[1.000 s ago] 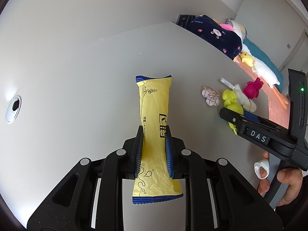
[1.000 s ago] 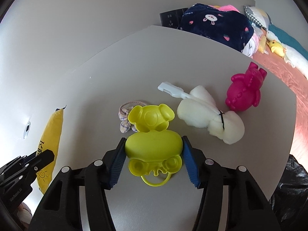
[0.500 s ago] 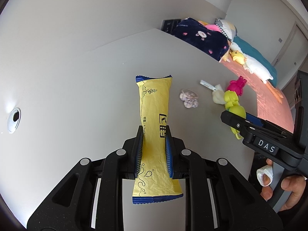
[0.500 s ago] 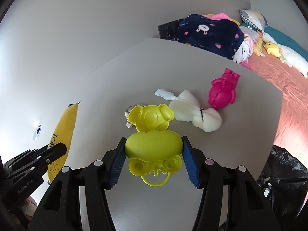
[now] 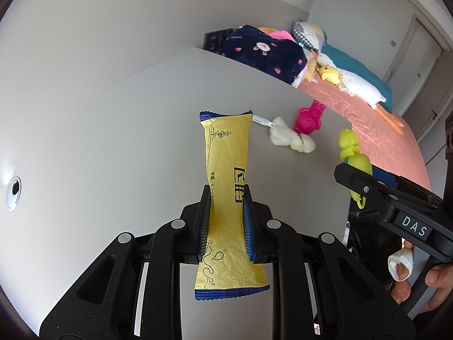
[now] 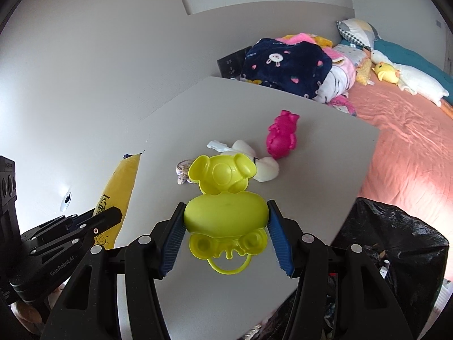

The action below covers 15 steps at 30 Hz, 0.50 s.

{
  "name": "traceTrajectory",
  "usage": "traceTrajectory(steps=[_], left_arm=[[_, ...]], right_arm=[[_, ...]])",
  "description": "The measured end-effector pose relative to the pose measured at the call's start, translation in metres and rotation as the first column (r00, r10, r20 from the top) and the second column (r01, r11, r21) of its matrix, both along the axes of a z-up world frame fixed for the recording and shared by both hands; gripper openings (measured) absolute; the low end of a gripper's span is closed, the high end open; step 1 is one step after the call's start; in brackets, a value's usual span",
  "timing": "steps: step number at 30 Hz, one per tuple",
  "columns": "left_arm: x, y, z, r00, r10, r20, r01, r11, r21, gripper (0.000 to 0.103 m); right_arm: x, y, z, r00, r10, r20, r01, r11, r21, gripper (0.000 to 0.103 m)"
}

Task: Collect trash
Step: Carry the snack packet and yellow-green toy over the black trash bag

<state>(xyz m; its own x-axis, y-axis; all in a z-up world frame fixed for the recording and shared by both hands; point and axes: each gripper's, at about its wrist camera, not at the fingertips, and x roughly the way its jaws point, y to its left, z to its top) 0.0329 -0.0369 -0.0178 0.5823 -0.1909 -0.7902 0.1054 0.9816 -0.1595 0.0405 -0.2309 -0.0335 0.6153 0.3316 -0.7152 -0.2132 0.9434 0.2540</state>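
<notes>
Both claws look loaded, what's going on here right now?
A person is clearing a grey table with two handheld claws. The left claw is shut on a yellow snack wrapper, held above the table. The right claw is shut on a lime-green plastic toy case, near the table's edge above an open black trash bag. A pink toy, a white plush and a small hair tie lie on the table.

So on the table [image 6: 226, 297] the bear-shaped toy [image 6: 281, 138] sits furthest back, with the plush [image 6: 266, 167] just in front of it and the hair tie [image 6: 182, 170] off to the plush's left. The trash bag [image 6: 396, 249] is down past the table's right edge, and the bed [image 6: 410, 130] runs behind it with the folded blanket [image 6: 286, 65] piled at the table's far corner.
</notes>
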Motion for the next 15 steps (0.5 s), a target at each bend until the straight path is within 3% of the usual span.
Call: traceTrajectory(steps=[15], left_arm=[[-0.001,-0.057,0.013,0.994,-0.101,0.029,0.101,0.995,0.017,0.02]], right_arm=[[-0.029,-0.059,0.01,0.995,-0.093,0.032,0.092,0.995,0.026,0.058]])
